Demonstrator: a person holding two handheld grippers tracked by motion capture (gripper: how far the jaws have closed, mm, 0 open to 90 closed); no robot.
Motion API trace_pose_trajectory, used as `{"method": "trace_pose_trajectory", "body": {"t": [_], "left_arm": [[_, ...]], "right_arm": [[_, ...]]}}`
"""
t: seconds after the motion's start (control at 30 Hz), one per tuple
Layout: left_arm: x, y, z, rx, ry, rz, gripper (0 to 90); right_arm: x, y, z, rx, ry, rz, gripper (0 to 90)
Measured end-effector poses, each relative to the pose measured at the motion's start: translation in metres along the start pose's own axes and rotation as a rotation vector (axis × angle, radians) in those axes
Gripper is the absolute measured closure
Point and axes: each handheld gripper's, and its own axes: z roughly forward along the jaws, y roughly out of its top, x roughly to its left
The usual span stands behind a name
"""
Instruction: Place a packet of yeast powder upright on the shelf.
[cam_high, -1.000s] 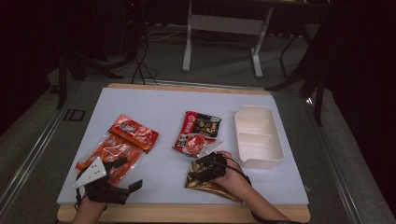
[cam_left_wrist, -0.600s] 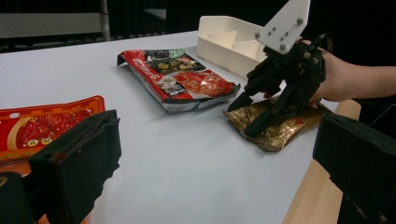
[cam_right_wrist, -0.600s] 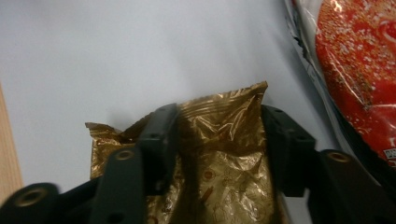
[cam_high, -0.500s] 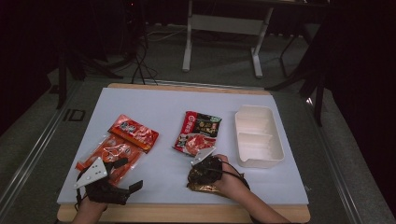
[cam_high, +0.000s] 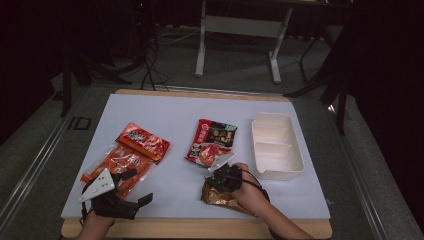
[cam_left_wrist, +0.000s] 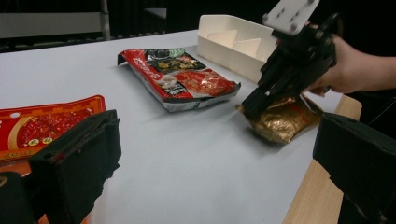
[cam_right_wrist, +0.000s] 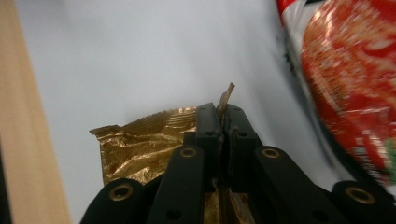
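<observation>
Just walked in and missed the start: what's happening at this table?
A person works with a gripper in each hand. The right gripper has just closed its jaws on an edge of the gold foil packet near the table's front edge. The left gripper rests open by the orange snack packets. A red and black packet and an empty white divided tray lie nearby.

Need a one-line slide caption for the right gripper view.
Right gripper, jaws just closed, pinching the edge of a crinkled gold foil packet on the white table mat.
</observation>
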Motion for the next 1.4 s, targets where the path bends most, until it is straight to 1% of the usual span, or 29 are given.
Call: {"method": "trace_pose_trajectory", "body": {"t": [0.07,0.17,0.27,0.4,0.53,0.67,0.8,0.9,0.97,1.0,1.1,1.13,1.17,1.2,1.3,1.33,1.4], "left_arm": [[0.000,0.000,0.000,0.002,0.001,0.000,1.2],[0.000,0.000,0.001,0.001,0.000,0.001,1.2],[0.000,0.000,0.001,0.004,0.002,0.002,1.2],[0.000,0.000,0.002,0.006,0.001,-0.001,1.2],[0.000,0.000,0.002,0.004,0.001,-0.001,1.2],[-0.001,0.000,0.003,0.006,0.001,0.000,1.2],[0.000,0.000,0.003,0.010,0.001,0.000,1.2],[0.000,0.000,0.003,0.005,0.001,0.000,1.2],[-0.001,-0.001,0.003,0.011,0.002,0.002,1.2],[-0.001,-0.001,0.003,0.011,0.002,0.002,1.2],[0.000,0.000,0.003,0.003,0.002,-0.003,1.2],[0.000,-0.001,0.003,0.007,0.002,-0.003,1.2],[0.000,-0.001,0.003,0.007,0.002,-0.003,1.2],[0.000,-0.001,0.003,0.008,0.002,-0.001,1.2],[-0.001,0.000,0.003,0.004,0.000,-0.002,1.2],[-0.001,-0.001,0.003,0.009,0.001,0.000,1.2],[0.000,-0.001,0.003,0.010,0.000,0.000,1.2]], "right_arm": [[-0.001,0.001,-0.007,-0.024,0.019,0.029,86.6],[-0.002,0.003,-0.016,-0.056,0.022,0.038,86.7],[-0.002,0.005,-0.027,-0.081,0.007,0.045,86.8],[-0.003,0.007,-0.043,-0.143,0.006,0.054,87.0],[-0.004,0.009,-0.058,-0.192,0.017,0.076,87.3],[-0.002,0.010,-0.070,-0.229,0.026,0.081,87.7],[0.000,0.014,-0.087,-0.297,0.042,0.094,87.9],[0.001,0.019,-0.098,-0.337,0.054,0.097,88.0],[0.000,0.023,-0.106,-0.364,0.055,0.098,88.0],[0.000,0.023,-0.106,-0.364,0.055,0.098,88.0],[-0.004,0.030,-0.119,-0.410,0.046,0.109,88.0],[-0.005,0.031,-0.121,-0.418,0.035,0.105,88.0],[-0.005,0.031,-0.121,-0.418,0.035,0.105,88.0],[-0.011,0.035,-0.131,-0.455,0.015,0.116,88.0],[-0.015,0.037,-0.136,-0.473,0.001,0.122,88.0],[-0.022,0.040,-0.144,-0.498,-0.019,0.130,88.0],[-0.028,0.042,-0.150,-0.516,-0.034,0.144,88.0]]}}
